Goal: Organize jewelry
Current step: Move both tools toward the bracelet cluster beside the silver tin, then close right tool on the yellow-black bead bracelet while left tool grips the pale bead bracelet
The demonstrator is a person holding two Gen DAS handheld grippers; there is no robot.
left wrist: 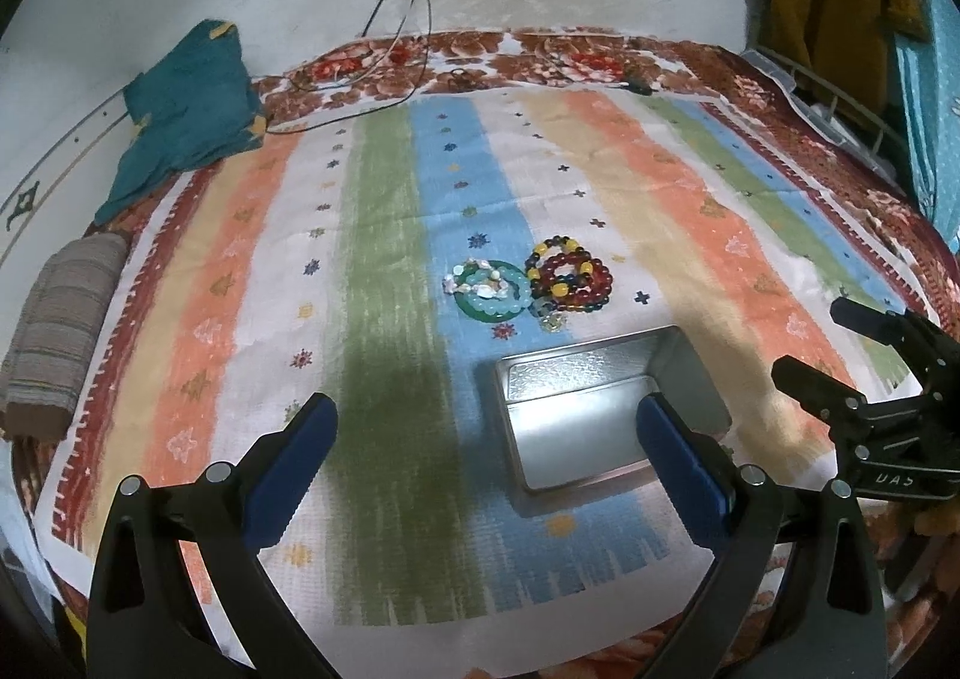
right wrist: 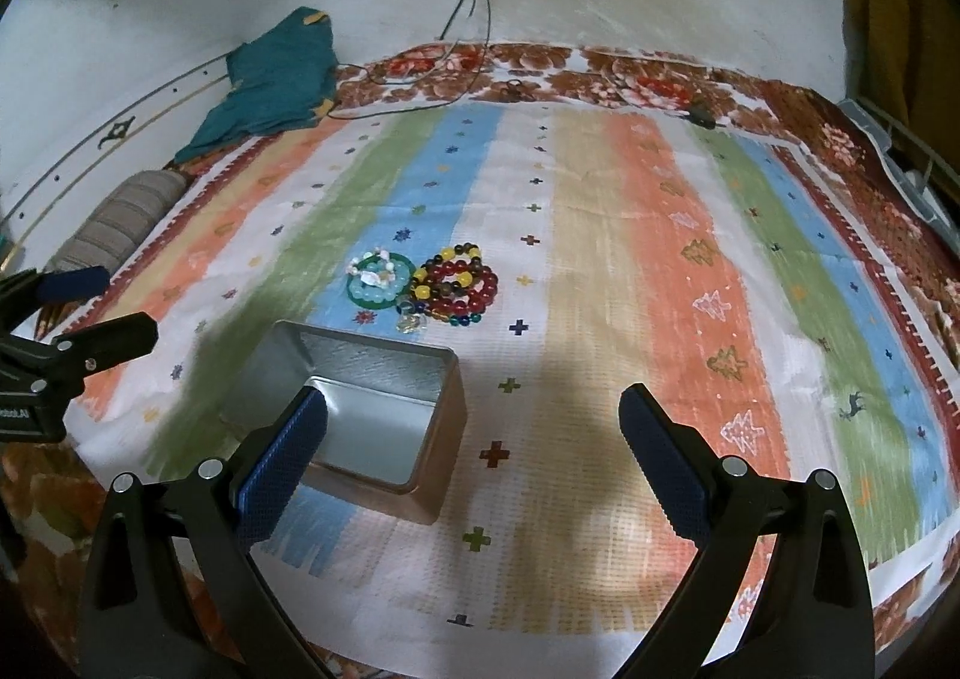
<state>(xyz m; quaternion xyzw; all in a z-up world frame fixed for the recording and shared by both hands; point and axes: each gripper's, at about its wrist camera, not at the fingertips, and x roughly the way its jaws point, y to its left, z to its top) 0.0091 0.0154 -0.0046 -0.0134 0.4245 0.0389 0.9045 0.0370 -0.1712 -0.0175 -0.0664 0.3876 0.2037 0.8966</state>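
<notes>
Bracelets (left wrist: 534, 283) lie heaped on the striped cloth (left wrist: 384, 235) of the bed, just beyond the open tin (left wrist: 606, 409). In the left view, the left claw (left wrist: 486, 463) gapes wide, holding nothing. In the right view, the right claw (right wrist: 474, 463) is likewise spread wide and empty, the tin before its left finger.

A shiny, smooth metal tin (right wrist: 384, 379) is seen on matt woven cloth (right wrist: 600, 259); glossy beads (right wrist: 462, 283) are strung nearby.
</notes>
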